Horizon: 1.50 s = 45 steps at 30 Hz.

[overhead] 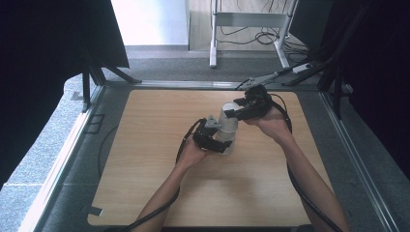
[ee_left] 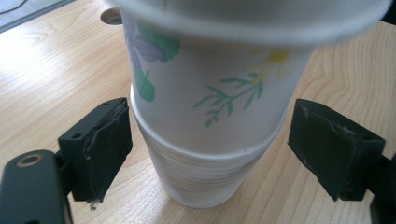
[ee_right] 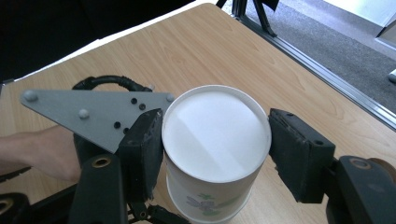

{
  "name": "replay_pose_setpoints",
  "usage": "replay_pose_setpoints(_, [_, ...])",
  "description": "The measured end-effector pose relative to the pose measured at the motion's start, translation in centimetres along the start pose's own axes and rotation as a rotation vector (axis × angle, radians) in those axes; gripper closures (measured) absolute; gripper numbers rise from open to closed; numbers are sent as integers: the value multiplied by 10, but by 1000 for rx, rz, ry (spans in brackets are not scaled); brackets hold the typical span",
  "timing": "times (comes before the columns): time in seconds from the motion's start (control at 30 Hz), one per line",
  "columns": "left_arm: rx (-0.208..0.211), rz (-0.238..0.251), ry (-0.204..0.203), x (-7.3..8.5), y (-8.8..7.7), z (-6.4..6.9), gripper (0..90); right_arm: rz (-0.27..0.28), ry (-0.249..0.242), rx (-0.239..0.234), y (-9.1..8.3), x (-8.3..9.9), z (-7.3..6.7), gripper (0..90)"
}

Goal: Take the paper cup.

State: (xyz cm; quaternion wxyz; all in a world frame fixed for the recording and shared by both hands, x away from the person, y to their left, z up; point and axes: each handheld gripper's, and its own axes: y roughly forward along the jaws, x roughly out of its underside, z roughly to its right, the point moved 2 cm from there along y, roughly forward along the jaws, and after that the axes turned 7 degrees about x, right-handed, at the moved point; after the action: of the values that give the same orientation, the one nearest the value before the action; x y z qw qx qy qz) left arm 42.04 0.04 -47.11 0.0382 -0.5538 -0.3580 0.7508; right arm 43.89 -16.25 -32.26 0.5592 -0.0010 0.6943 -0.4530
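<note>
A white paper cup with a flower print (ee_right: pixel 215 135) is up off the table, and my right gripper (ee_right: pixel 217 149) is shut on it, one black pad on each side of its rim. In the left gripper view this flowered cup (ee_left: pixel 210 84) sits over a plain ribbed white cup (ee_left: pixel 205 177) that stands on the wooden table (ee_left: pixel 46 70). My left gripper (ee_left: pixel 212 144) is open around the lower cup, both pads clear of its wall. In the high view the cups (overhead: pixel 227 123) are near the table's middle, with the left gripper (overhead: pixel 220 142) in front and the right gripper (overhead: pixel 237 110) behind.
The left gripper's grey three-cornered plate (ee_right: pixel 93 112) and its hand lie close beside the cup. Metal rails (overhead: pixel 338 130) and a drop to grey floor frame the wooden table (overhead: pixel 159 159). A desk frame with cables (overhead: pixel 251 29) stands beyond the far edge.
</note>
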Motion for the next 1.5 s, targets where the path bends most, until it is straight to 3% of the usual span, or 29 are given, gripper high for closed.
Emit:
replay_pose_setpoints(0.27, [20,7,-23,2,-6,1,6,26,-2,4,-19,-11,1,376])
replay_pose_setpoints(0.47, [24,41,-45,5,-15,4,0,37,-7,3,-31,-16,-1,376])
replay_pose_setpoints(0.73, [31,43,-28,12,-28,10,0,57,-17,-11,-51,-17,-7,376])
replay_pose_setpoints(1.13, [42,33,46,21,-44,30,0,61,-43,-42,-66,-2,-23,376])
replay_pose_setpoints(1.37, [63,50,60,29,-49,42,0,74,-54,-65,-68,13,-34,376])
replay_pose_setpoints(1.5, [91,69,45,34,-51,48,0,71,-61,-81,-66,23,-41,376])
